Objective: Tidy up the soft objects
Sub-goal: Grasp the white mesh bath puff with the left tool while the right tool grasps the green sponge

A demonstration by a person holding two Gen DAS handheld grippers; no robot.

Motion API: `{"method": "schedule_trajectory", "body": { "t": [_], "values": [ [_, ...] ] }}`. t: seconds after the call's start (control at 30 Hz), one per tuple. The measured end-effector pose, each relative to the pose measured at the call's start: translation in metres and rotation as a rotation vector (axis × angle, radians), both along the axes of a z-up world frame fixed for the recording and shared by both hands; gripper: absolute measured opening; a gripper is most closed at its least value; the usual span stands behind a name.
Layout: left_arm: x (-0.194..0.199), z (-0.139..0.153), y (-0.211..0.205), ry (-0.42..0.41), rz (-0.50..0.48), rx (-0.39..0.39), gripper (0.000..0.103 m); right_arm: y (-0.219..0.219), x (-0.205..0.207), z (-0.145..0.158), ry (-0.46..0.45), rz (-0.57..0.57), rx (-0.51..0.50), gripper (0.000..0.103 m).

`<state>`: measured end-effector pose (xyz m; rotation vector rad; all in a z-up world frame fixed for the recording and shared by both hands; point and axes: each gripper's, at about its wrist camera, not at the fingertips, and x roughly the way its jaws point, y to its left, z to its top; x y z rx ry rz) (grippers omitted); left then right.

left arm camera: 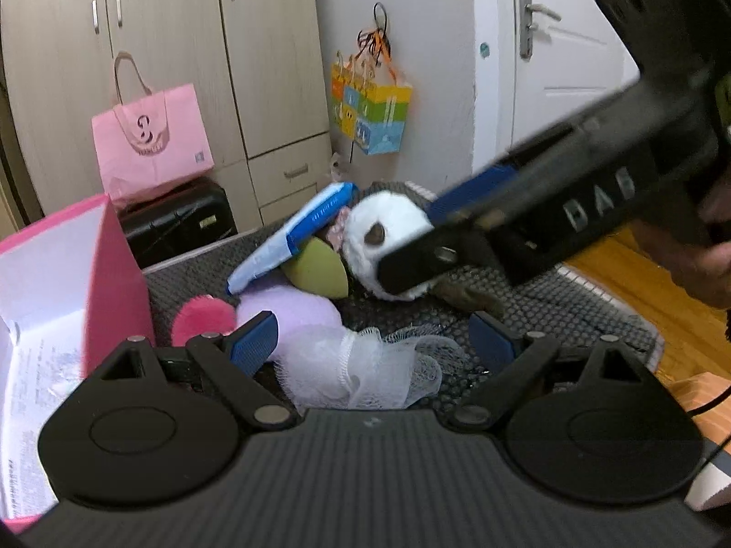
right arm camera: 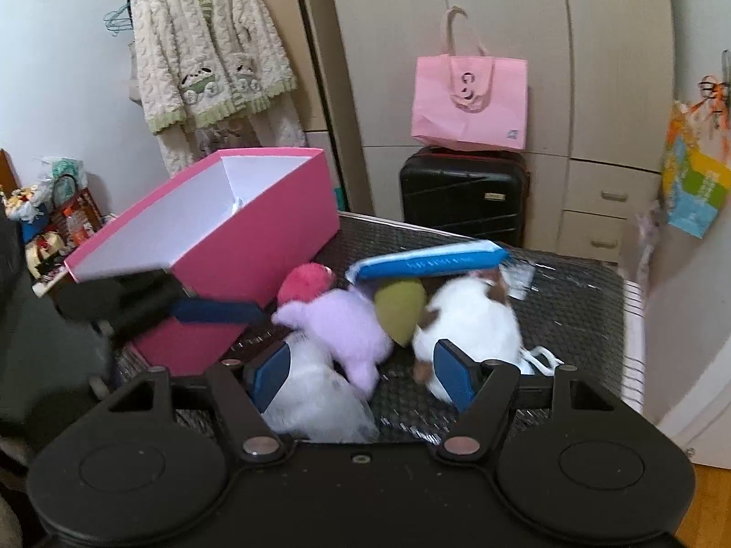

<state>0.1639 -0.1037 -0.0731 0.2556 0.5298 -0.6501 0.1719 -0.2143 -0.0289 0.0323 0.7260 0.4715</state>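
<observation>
Your left claw [left arm camera: 370, 342] and right claw [right arm camera: 361, 374] both stand open, empty. The soft toys [right arm camera: 338, 333] cluster mid-counter [right arm camera: 571, 310] beside the tilted pink box [right arm camera: 256, 237]; the blue pouch [right arm camera: 429, 262] lies lengthwise across them.

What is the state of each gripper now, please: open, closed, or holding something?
Left gripper: open, holding nothing; the white mesh puff lies between its fingers, ungripped.
Right gripper: open, holding nothing.

Right wrist view: on the mat [right arm camera: 571, 301], a box [right arm camera: 219, 228] stands left of a cluster of soft toys [right arm camera: 347, 329], with a flat packet [right arm camera: 429, 262] lying atop them. Behind the mat stands a suitcase [right arm camera: 463, 196], a bag [right arm camera: 470, 100] resting on it, before the wardrobe [right arm camera: 502, 23].
</observation>
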Motion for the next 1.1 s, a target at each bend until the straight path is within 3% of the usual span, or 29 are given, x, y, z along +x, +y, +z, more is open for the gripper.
{"method": "schedule_trajectory", "body": {
  "t": [0.1,0.23,0.53,0.63,0.7,0.8,0.93,1.1],
  "values": [
    [0.004,-0.011,-0.006,0.007,0.029,0.017,0.091,0.011,0.015,-0.006,0.007,0.035,0.003,0.073],
    [0.01,-0.025,-0.011,0.047,0.047,0.025,0.091,0.028,0.035,-0.018,-0.005,0.046,-0.059,0.063],
    [0.011,-0.04,-0.018,0.001,0.08,0.076,0.09,0.031,0.069,-0.03,-0.009,-0.015,-0.175,0.059],
    [0.009,-0.04,-0.018,-0.014,0.067,0.078,0.078,0.034,0.073,-0.032,-0.007,-0.006,-0.206,0.059],
    [0.009,-0.041,-0.017,-0.012,0.071,0.077,0.063,0.038,0.076,-0.035,-0.006,-0.001,-0.231,0.059],
    [0.009,-0.04,-0.015,-0.016,0.094,0.102,0.054,0.048,0.072,-0.041,-0.035,0.007,-0.326,0.048],
    [0.003,-0.038,-0.012,-0.021,0.096,0.082,0.048,0.056,0.064,-0.042,-0.071,0.006,-0.387,0.038],
    [0.003,-0.03,-0.005,-0.01,0.102,0.04,0.044,0.044,0.059,-0.033,-0.054,-0.017,-0.318,0.035]
  ]
}}
